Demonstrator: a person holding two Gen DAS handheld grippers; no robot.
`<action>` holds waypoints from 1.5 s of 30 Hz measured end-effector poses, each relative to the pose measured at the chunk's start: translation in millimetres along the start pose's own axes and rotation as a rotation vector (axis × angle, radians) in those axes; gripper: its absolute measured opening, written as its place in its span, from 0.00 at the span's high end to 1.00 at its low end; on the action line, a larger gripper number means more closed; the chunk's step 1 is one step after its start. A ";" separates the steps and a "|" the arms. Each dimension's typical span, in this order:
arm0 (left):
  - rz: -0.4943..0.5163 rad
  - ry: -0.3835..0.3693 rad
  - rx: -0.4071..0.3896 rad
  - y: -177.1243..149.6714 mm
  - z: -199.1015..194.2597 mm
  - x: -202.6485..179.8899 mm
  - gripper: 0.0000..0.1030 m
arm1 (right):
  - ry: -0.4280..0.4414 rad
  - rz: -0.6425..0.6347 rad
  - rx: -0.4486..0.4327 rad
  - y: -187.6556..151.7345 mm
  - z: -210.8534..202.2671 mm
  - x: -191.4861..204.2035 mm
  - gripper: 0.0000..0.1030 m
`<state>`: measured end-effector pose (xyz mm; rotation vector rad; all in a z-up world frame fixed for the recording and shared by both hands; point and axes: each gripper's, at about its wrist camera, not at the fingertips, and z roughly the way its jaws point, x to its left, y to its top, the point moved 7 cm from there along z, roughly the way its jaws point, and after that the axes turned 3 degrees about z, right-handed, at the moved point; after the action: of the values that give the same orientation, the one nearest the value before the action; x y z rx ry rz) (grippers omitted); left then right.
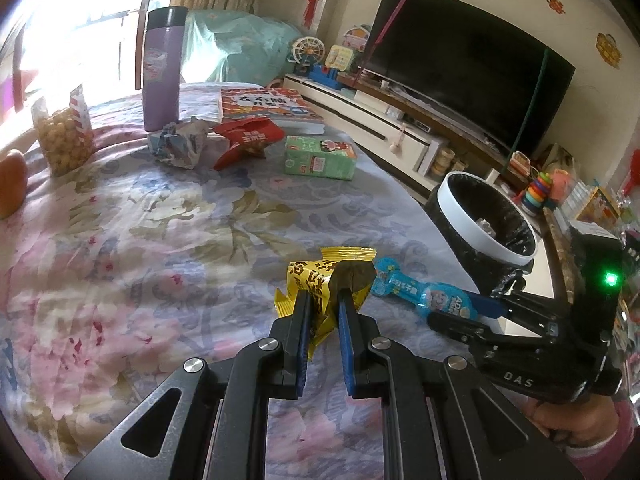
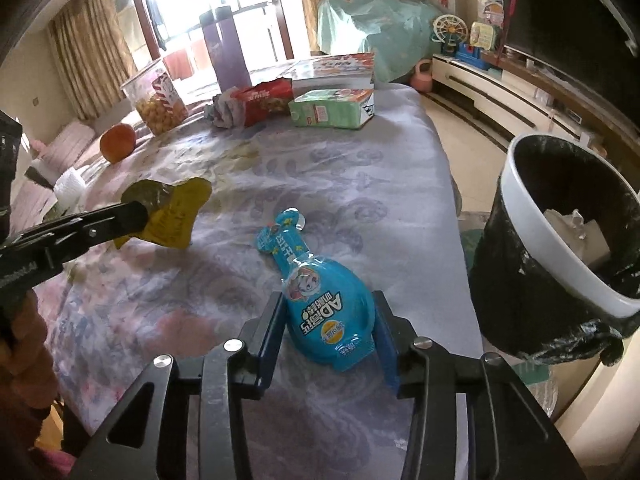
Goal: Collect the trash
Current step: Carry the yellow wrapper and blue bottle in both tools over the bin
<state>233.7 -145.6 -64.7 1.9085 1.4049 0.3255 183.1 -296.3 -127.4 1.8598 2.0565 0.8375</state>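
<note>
We count two grippers at work over the floral tablecloth (image 1: pixel 160 240). Our left gripper (image 1: pixel 326 296) has its jaws pressed nearly together on one yellow snack wrapper (image 1: pixel 316 280), pinching it near its crumpled middle; in the right wrist view that wrapper hangs lifted off the cloth at the fingertips. Our right gripper (image 2: pixel 328 320) straddles one blue bottle-shaped pouch (image 2: pixel 320 296) that lies flat on the cloth near the table's edge, neck pointing away from us; the blue pads sit at either side of its wide end, and we cannot tell whether they press on it yet. Further back on the table we count four more pieces: one crumpled grey-blue wrapper (image 1: pixel 178 146), one red snack bag (image 1: pixel 248 140), one green carton (image 1: pixel 320 158) lying on its side, and one picture book (image 1: pixel 268 108) behind them. There is also one purple thermos (image 1: pixel 162 68) standing upright, one clear tub of yellow puffed balls (image 1: pixel 64 140), and one orange (image 2: pixel 117 142) near the far left edge. Beside the table, on the floor to the right, stands one white bin (image 2: pixel 560 256) lined with a black bag, with a little pale paper already inside. One dark television (image 1: pixel 472 76) fills the wall beyond it, above a low white cabinet.
</note>
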 end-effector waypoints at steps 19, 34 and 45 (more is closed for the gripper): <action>0.140 -0.070 0.008 27.0 24.7 -77.1 0.88 | -0.056 0.176 -0.136 8.4 -71.9 -75.6 0.59; 0.227 -0.113 0.009 53.7 55.6 -130.9 0.88 | -0.134 0.255 -0.189 20.4 -100.6 -133.1 0.59; 0.266 -0.135 0.006 75.7 82.9 -155.7 0.88 | -0.180 0.287 -0.203 28.1 -107.0 -164.0 0.59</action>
<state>279.2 -330.2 -38.1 2.0845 1.0675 0.3115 174.7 -481.1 -57.2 2.0574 1.5608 0.8714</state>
